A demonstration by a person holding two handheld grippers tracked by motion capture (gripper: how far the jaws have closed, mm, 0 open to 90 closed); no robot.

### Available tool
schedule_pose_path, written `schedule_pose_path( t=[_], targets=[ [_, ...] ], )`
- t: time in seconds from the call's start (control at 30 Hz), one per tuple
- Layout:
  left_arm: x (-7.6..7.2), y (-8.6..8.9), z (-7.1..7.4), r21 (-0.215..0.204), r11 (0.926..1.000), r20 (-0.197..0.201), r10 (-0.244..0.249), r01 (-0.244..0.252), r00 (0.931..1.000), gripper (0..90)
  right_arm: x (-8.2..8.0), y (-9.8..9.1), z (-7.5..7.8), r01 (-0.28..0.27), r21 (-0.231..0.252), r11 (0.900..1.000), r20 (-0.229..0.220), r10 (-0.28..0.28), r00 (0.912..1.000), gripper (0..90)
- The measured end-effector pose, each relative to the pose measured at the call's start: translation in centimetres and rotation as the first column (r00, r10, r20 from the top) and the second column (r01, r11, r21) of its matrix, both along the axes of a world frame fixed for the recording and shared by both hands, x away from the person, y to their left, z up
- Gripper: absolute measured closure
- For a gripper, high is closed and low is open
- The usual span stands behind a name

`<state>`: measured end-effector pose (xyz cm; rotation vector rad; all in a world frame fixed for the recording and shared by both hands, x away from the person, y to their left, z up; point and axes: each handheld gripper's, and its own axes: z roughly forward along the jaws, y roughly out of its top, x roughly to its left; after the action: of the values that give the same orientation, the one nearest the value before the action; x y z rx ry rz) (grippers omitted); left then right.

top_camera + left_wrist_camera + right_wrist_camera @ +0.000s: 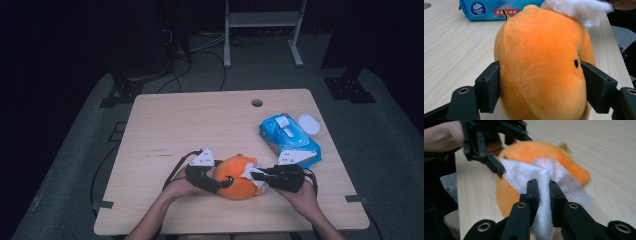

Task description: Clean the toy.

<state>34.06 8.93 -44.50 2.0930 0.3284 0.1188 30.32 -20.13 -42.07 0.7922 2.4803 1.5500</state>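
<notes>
A blue pack of wet wipes [289,139] lies on the wooden table [170,130], just beyond the right claw. A white lid [309,123] sits beside its far corner. Further off from both claws, a small round hole [257,103] marks the table's far edge. A metal frame [263,30] stands on the floor beyond.

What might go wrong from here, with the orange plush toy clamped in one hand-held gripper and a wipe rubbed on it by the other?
1. The left hand-held gripper pinches the soft, rounded orange plush toy at its sides only; wiping pressure might squeeze it loose.
2. The right hand-held gripper grips just a fold of the white wipe; dragging may pull it free.
3. The left hand-held gripper's jaw lies close to the wipe and could snag it.
</notes>
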Motion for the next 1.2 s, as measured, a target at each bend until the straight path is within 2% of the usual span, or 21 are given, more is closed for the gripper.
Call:
schedule_pose_path(
  t=[0.1, 0.2, 0.23, 0.3, 0.37, 0.43, 0.5, 0.53, 0.57, 0.6, 0.67, 0.73, 0.77, 0.83, 0.87, 0.93, 0.97, 1.03, 1.07, 1.13, 1.2],
  targets=[
    [0.0, -0.1, 0.0, -0.004, 1.0000, -0.008, 0.009, -0.009, 0.9999, 24.6, 0.2, 0.6, 0.5, -0.010, -0.002, 0.9999, 0.023, 0.010, 0.9997, 80.5],
    [0.2, 0.1, 0.5, 0.006, 0.9999, -0.011, 0.013, -0.013, 0.9999, 18.7, 1.0, 1.0, 0.6, -0.004, -0.006, 1.0000, 0.031, 0.004, 0.9995, 80.6],
    [0.2, 0.2, 0.7, 0.003, 0.9999, -0.006, 0.012, -0.012, 0.9999, 14.2, 1.5, 0.9, 0.4, 0.010, -0.007, 0.9999, 0.028, -0.010, 0.9996, 80.6],
    [0.0, 0.3, 1.0, 0.000, 1.0000, 0.008, 0.002, -0.002, 1.0000, 12.7, 1.8, 0.7, 0.3, 0.019, -0.004, 0.9998, 0.026, -0.019, 0.9995, 80.7],
    [0.0, 0.3, 1.0, 0.016, 0.9998, 0.022, -0.010, 0.010, 0.9997, 11.6, 2.4, 0.1, 0.1, 0.055, -0.007, 0.9985, 0.026, -0.055, 0.9982, 80.6],
    [0.1, 0.4, 1.1, 0.018, 0.9998, 0.024, -0.008, 0.008, 0.9997, 11.7, 2.6, -0.2, 0.0, 0.064, -0.004, 0.9979, 0.016, -0.064, 0.9978, 80.6],
    [0.1, 0.5, 1.2, 0.011, 0.9999, 0.024, -0.005, 0.005, 0.9997, 17.7, 3.0, -0.7, -0.2, 0.084, 0.000, 0.9964, 0.005, -0.084, 0.9964, 80.6],
    [0.1, 0.5, 1.1, 0.015, 0.9998, 0.039, -0.011, 0.011, 0.9992, 17.7, 3.0, -0.7, -0.2, 0.084, 0.000, 0.9964, 0.005, -0.084, 0.9964, 80.6],
    [-0.1, 0.5, 1.1, 0.019, 0.9998, 0.062, -0.003, 0.002, 0.9980, 26.6, 2.8, -0.7, -0.2, 0.086, 0.002, 0.9963, 0.005, -0.086, 0.9963, 80.6],
    [-0.1, 0.5, 1.1, 0.019, 0.9998, 0.062, -0.003, 0.002, 0.9980, 29.0, 2.8, -0.7, -0.2, 0.086, 0.002, 0.9963, 0.005, -0.086, 0.9963, 80.6],
    [0.0, 0.3, 1.2, 0.002, 0.9999, 0.060, 0.015, -0.015, 0.9981, 31.3, 2.2, 0.0, 0.4, 0.069, -0.004, 0.9976, 0.036, -0.068, 0.9970, 80.9],
    [0.0, 0.2, 1.2, 0.001, 0.9998, 0.057, 0.018, -0.018, 0.9982, 31.4, 2.1, 0.2, 0.5, 0.060, -0.004, 0.9982, 0.043, -0.060, 0.9973, 80.9],
    [0.0, -0.1, 1.3, -0.004, 0.9996, 0.055, 0.029, -0.029, 0.9980, 31.4, 1.6, 1.1, 1.0, 0.025, 0.003, 0.9997, 0.058, -0.025, 0.9980, 80.9],
    [0.0, -0.2, 1.4, -0.010, 0.9992, 0.051, 0.040, -0.040, 0.9979, 31.4, 1.4, 1.4, 1.1, 0.014, 0.003, 0.9999, 0.067, -0.014, 0.9976, 80.9],
    [0.0, -0.3, 1.4, -0.013, 0.9987, 0.048, 0.050, -0.049, 0.9976, 28.4, 1.0, 2.3, 1.4, -0.015, -0.007, 0.9999, 0.088, 0.015, 0.9960, 80.9],
    [0.0, -0.3, 1.4, -0.012, 0.9985, 0.050, 0.055, -0.054, 0.9973, 25.2, 1.0, 2.5, 1.5, -0.016, -0.020, 0.9997, 0.097, 0.018, 0.9951, 80.8],
    [0.0, -0.2, 1.4, -0.021, 0.9982, 0.046, 0.057, -0.056, 0.9974, 20.3, 1.1, 2.7, 1.6, -0.013, -0.038, 0.9992, 0.103, 0.016, 0.9945, 80.8],
    [0.0, 0.0, 1.5, -0.028, 0.9981, 0.041, 0.056, -0.055, 0.9976, 13.9, 1.6, 2.5, 1.5, -0.005, -0.030, 0.9995, 0.094, 0.008, 0.9955, 80.9],
    [0.0, 0.0, 1.3, -0.012, 0.9988, 0.044, 0.047, -0.046, 0.9979, 14.0, 2.1, 2.2, 1.5, 0.018, -0.022, 0.9996, 0.087, -0.016, 0.9960, 80.9],
    [0.0, -0.1, 1.1, 0.000, 0.9990, 0.047, 0.044, -0.044, 0.9979, 14.8, 2.3, 2.0, 1.4, 0.025, -0.019, 0.9995, 0.089, -0.023, 0.9957, 80.9],
    [0.0, -0.1, 1.0, -0.002, 0.9994, 0.063, 0.035, -0.035, 0.9974, 22.8, 2.6, 1.5, 1.4, 0.045, -0.013, 0.9989, 0.082, -0.044, 0.9956, 80.8]
  ],
)
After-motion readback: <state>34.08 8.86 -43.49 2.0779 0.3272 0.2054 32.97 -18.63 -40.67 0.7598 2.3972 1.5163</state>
